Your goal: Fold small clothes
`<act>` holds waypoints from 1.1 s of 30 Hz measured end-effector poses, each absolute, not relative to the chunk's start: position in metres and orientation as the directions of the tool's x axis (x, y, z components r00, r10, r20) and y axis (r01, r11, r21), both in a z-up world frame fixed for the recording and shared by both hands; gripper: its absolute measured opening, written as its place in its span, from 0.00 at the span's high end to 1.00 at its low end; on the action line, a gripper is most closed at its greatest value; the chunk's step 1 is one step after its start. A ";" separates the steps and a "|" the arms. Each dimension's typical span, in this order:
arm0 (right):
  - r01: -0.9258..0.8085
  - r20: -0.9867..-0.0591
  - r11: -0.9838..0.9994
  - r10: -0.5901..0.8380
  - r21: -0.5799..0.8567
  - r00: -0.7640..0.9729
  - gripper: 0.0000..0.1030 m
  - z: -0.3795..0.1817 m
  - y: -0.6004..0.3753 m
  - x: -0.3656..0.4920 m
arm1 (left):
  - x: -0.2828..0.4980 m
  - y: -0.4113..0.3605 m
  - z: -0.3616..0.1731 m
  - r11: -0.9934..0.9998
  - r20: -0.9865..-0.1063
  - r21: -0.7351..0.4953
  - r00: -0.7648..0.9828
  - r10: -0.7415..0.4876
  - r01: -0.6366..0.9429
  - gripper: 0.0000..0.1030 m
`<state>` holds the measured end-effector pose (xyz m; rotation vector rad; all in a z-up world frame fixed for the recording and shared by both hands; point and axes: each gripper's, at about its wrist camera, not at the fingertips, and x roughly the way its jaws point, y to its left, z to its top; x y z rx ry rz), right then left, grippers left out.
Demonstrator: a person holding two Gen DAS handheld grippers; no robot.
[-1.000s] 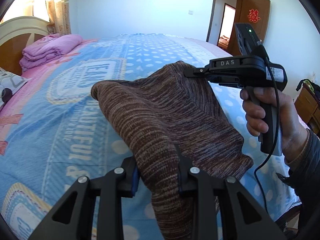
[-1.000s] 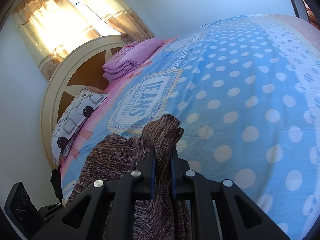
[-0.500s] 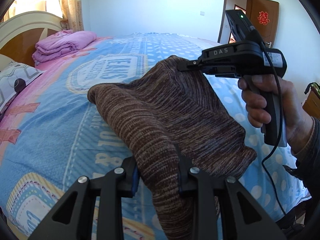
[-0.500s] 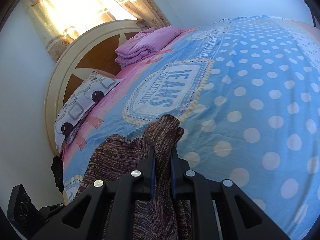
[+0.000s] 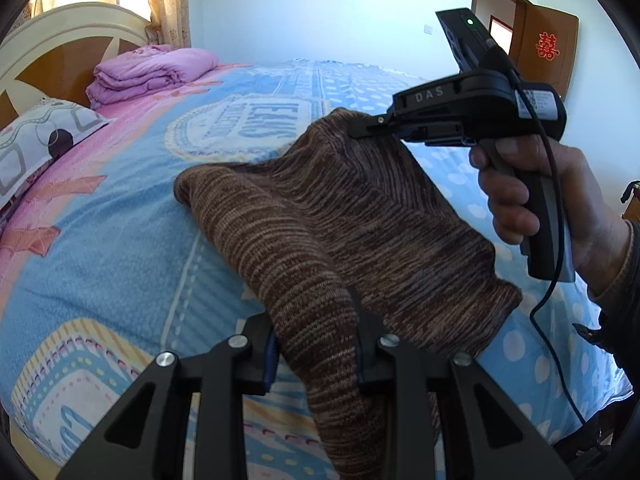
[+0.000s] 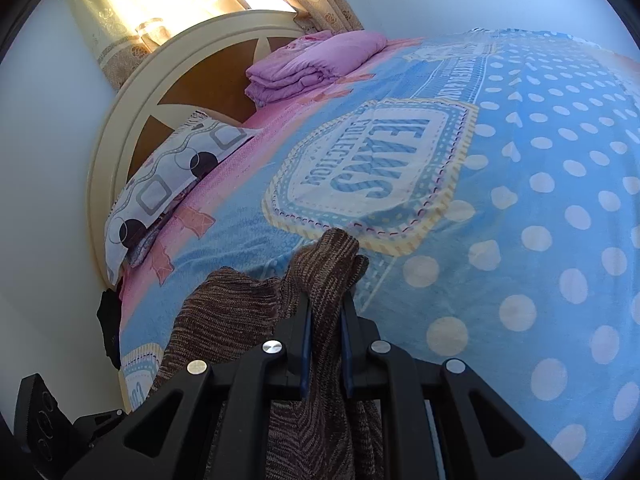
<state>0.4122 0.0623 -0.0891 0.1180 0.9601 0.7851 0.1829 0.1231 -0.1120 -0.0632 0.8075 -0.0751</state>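
A brown striped knit garment [image 5: 340, 220] hangs stretched between both grippers above the blue bed cover [image 5: 100, 248]. My left gripper [image 5: 316, 340] is shut on its near edge, and the cloth drapes down between the fingers. My right gripper [image 5: 360, 130], held by a hand at the right, is shut on the far corner. In the right wrist view the right gripper [image 6: 326, 316] pinches a bunched fold of the garment [image 6: 332, 264], and the rest of it sags to the left.
The bed has a cream and wood headboard [image 6: 132, 116], a patterned pillow [image 6: 168, 176] and a folded pink quilt [image 5: 148, 74] near it. A wooden door [image 5: 548, 52] stands open at the back right. The left gripper's body [image 6: 44, 420] shows low in the right wrist view.
Both grippers have swung with the garment toward the headboard side; the pillow and the quilt sit more centrally in both views. Both grips are unchanged.
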 end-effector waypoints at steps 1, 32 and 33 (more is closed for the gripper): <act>-0.549 -0.692 0.722 0.647 0.420 0.321 0.89 -0.090 0.064 0.412 | 0.181 0.123 -0.112 0.995 -0.719 -0.086 0.688 -0.092 0.044 0.72; -0.456 -0.743 0.773 0.600 0.442 0.297 0.83 -0.135 0.050 0.425 | 0.178 0.130 -0.137 0.992 -0.721 -0.122 0.687 -0.093 0.006 0.69; -0.448 -0.737 0.769 0.609 0.456 0.295 0.83 -0.133 0.045 0.421 | 0.178 0.130 -0.137 0.992 -0.721 -0.124 0.687 -0.092 0.004 0.68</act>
